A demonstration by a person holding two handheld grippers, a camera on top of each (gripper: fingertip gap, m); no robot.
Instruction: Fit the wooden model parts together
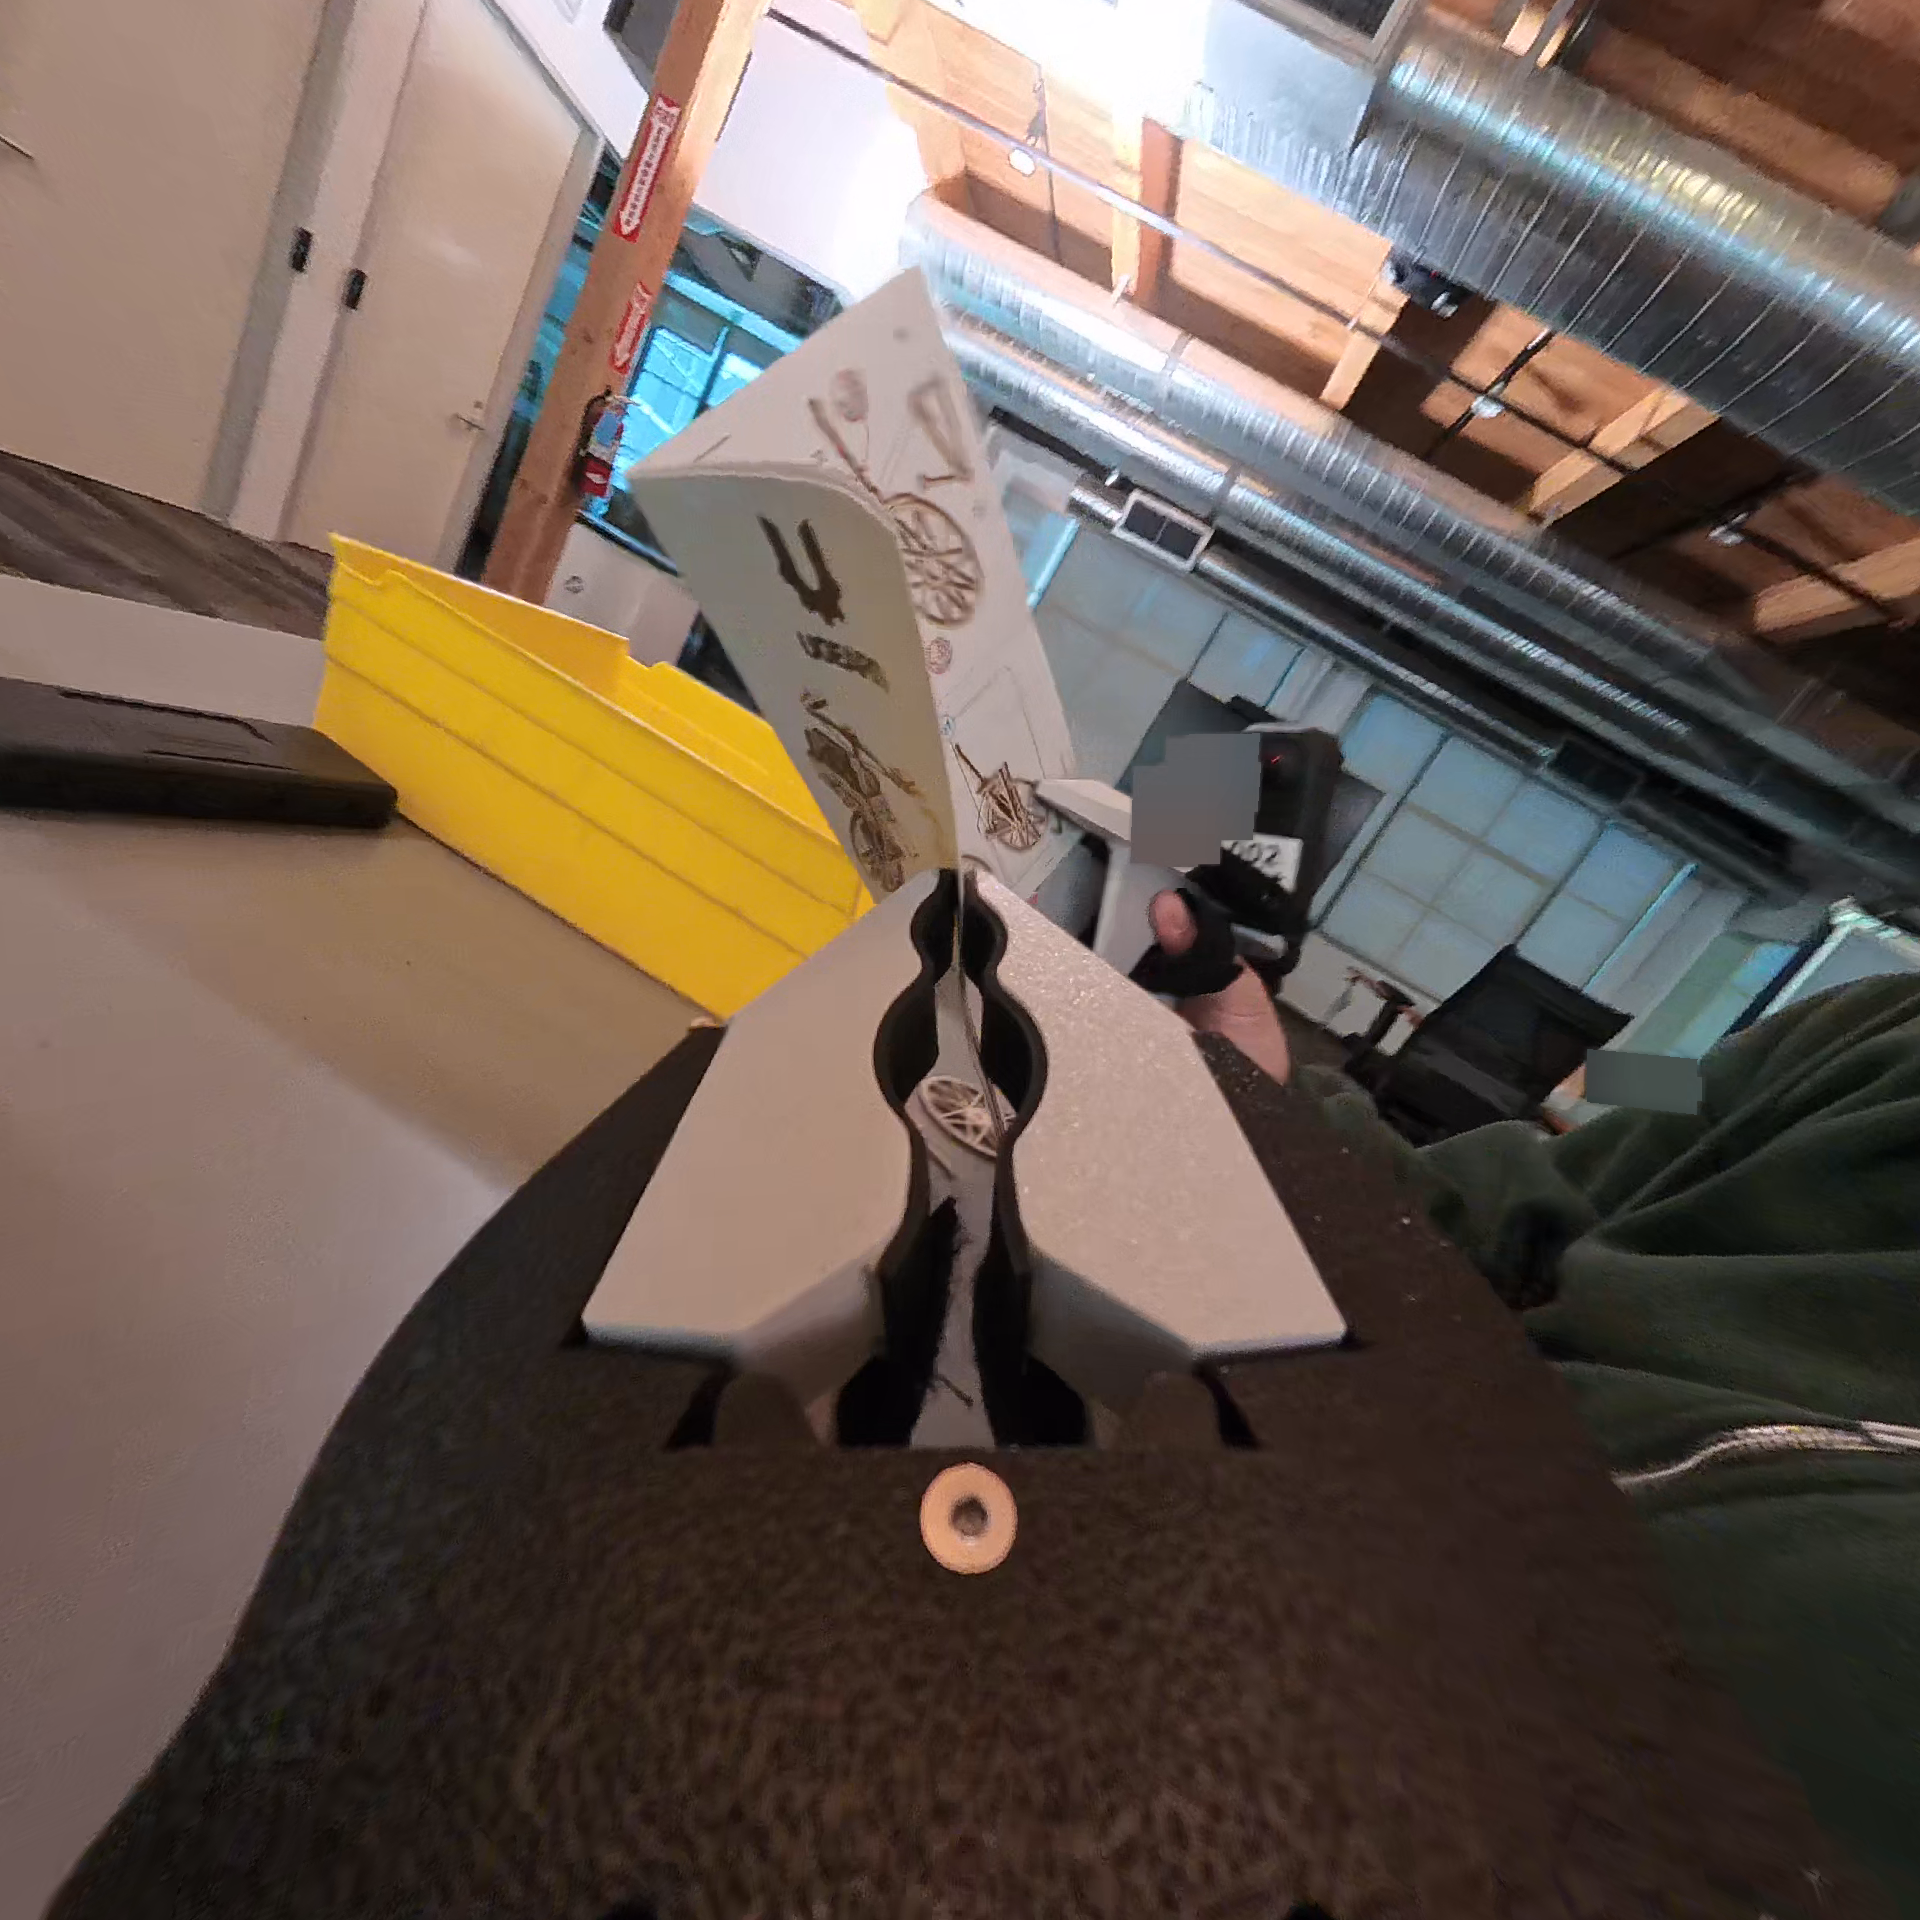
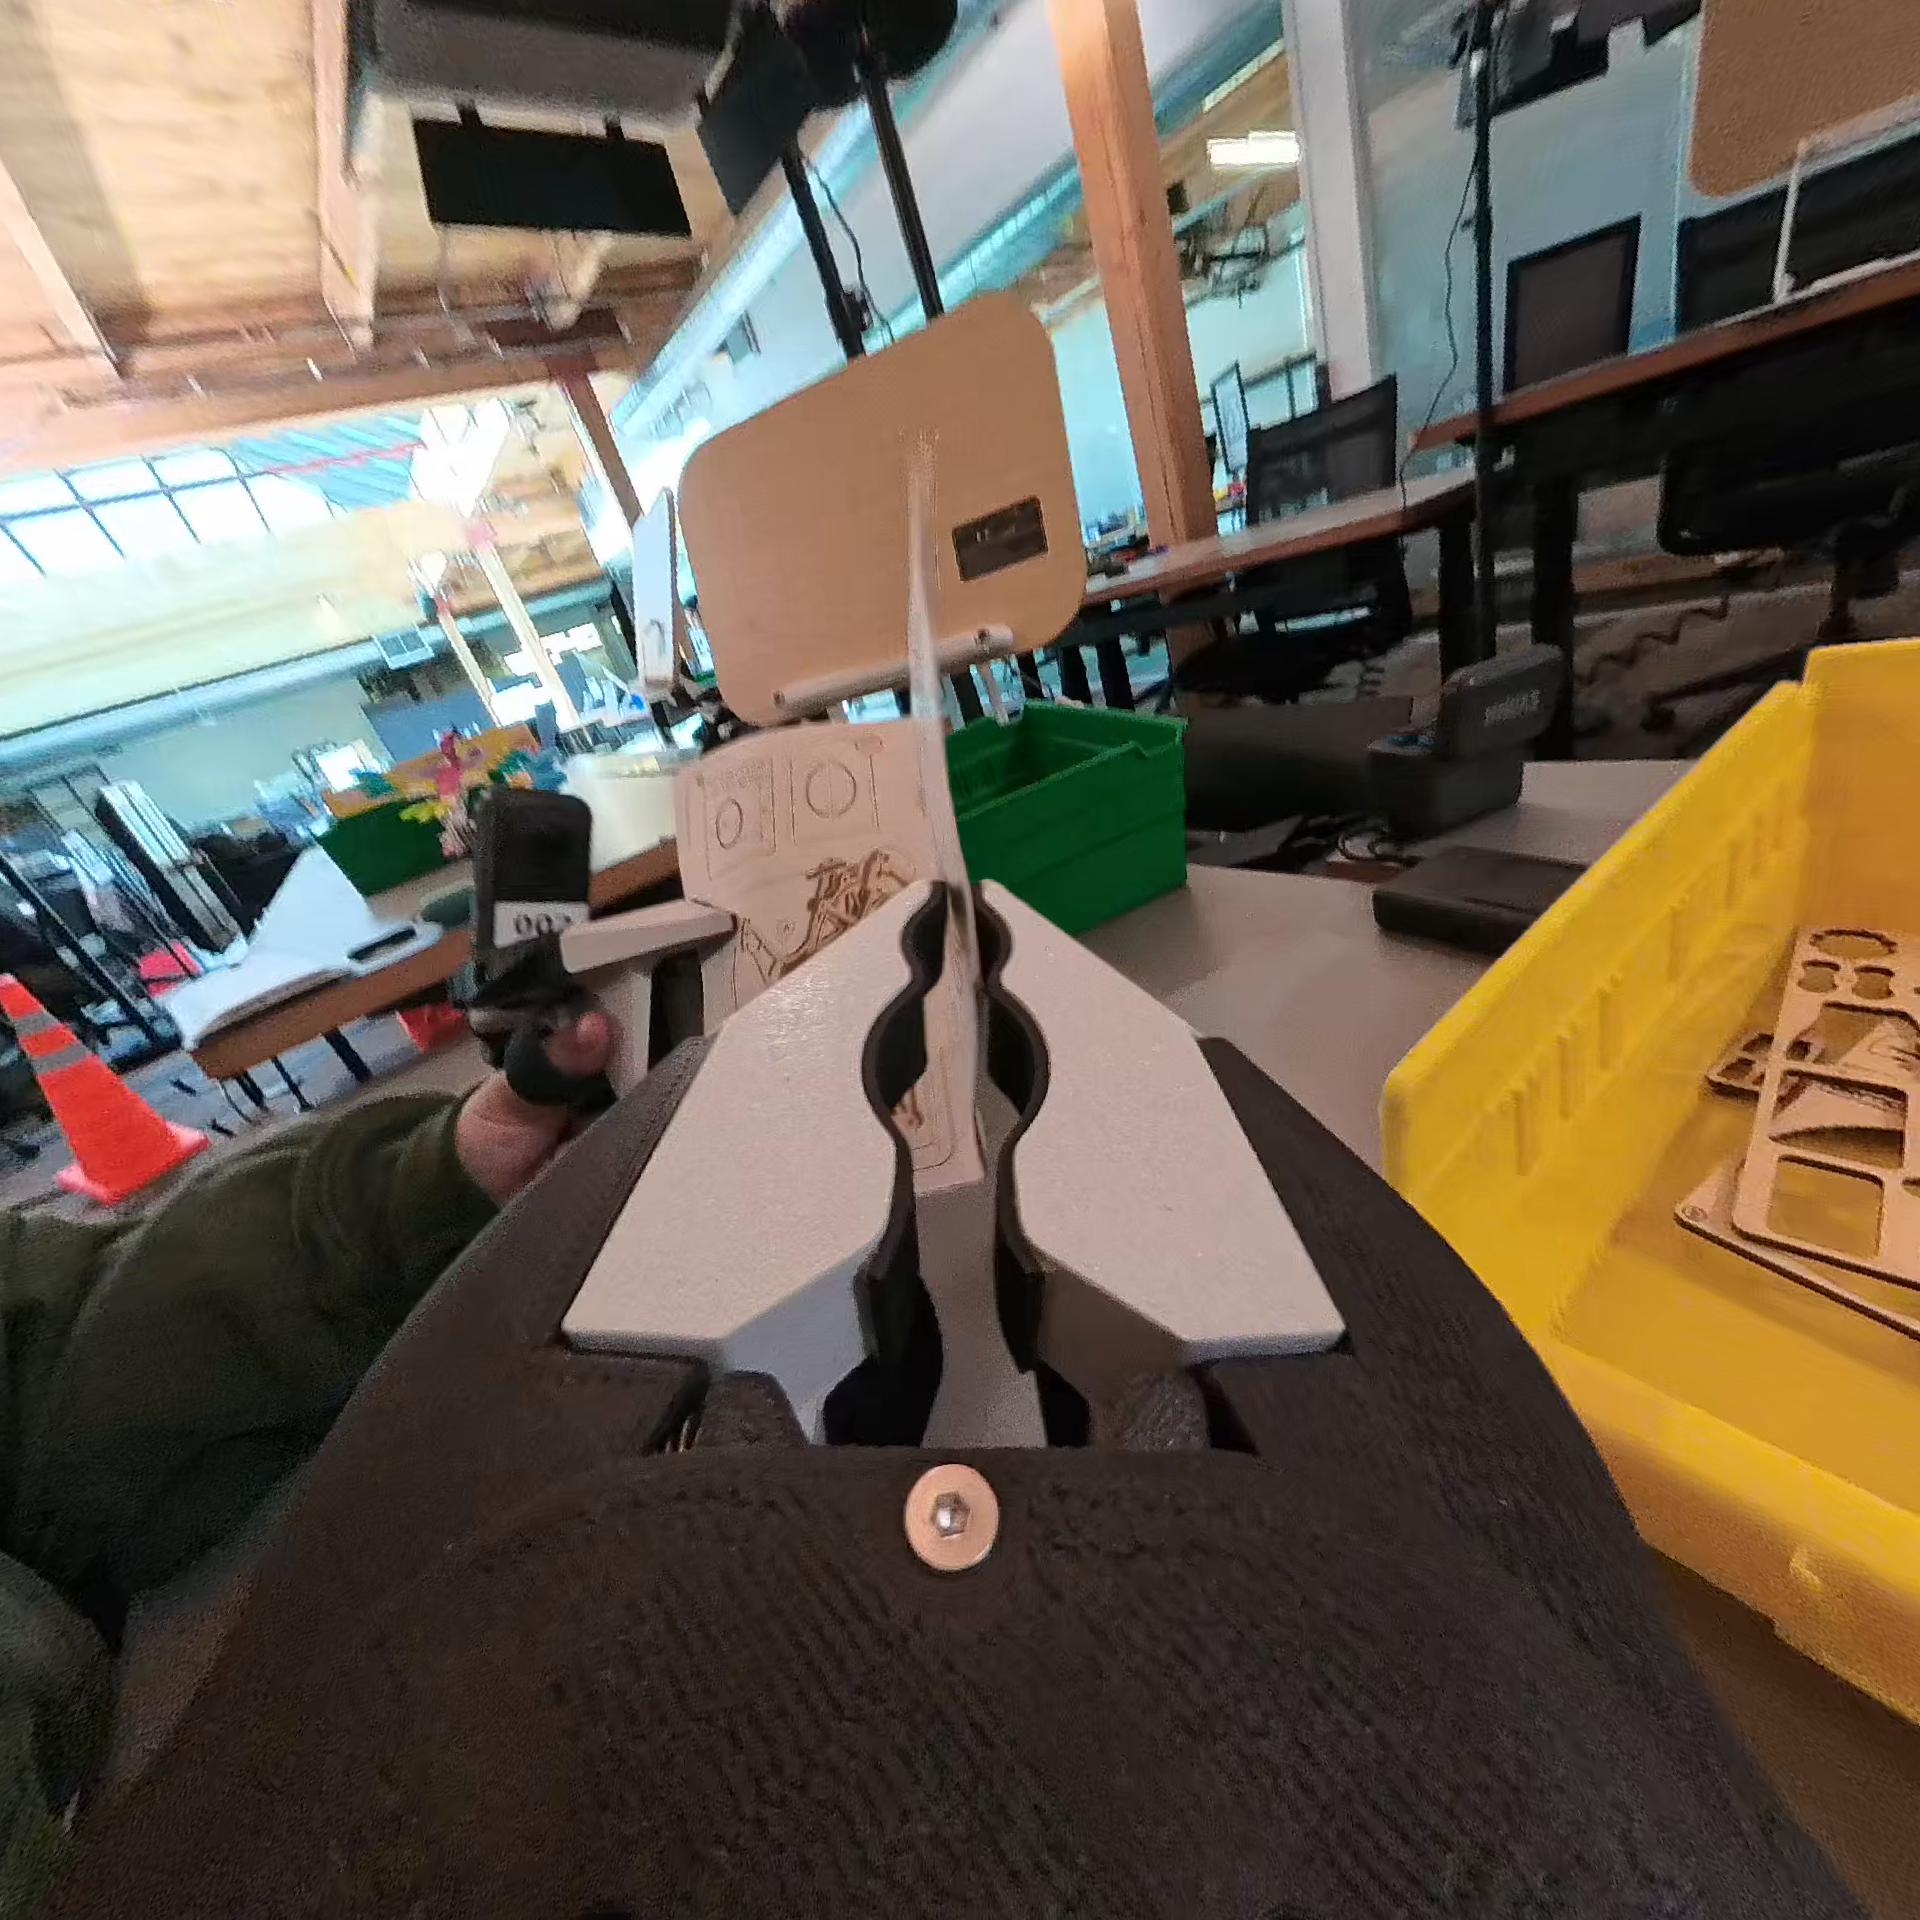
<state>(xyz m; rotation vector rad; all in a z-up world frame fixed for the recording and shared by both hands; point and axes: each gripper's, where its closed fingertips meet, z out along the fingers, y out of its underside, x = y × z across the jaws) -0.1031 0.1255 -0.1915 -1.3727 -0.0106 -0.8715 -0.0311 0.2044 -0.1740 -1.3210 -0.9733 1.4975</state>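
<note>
My left gripper (image 1: 956, 894) is shut on a folded paper instruction leaflet (image 1: 842, 623) printed with bicycle drawings, held up in the air. My right gripper (image 2: 961, 899) is shut on the same leaflet; one leaf stands edge-on, and a page with line drawings (image 2: 810, 831) spreads left toward the other gripper (image 2: 644, 935). The right gripper also shows far off in the left wrist view (image 1: 1081, 805), in a gloved hand. Wooden cut-out part sheets (image 2: 1829, 1122) lie in a yellow bin (image 2: 1558, 1091) to the right.
The yellow bin (image 1: 582, 748) stands on the grey table (image 1: 260, 1039) beside a flat black object (image 1: 177, 769). A green bin (image 2: 1070, 810), a tan board on a stand (image 2: 810, 561) and a black box (image 2: 1475, 899) sit farther back. A green sleeve (image 2: 208, 1299) is at the left. My right fingertips sit around 12 cm from my left ones.
</note>
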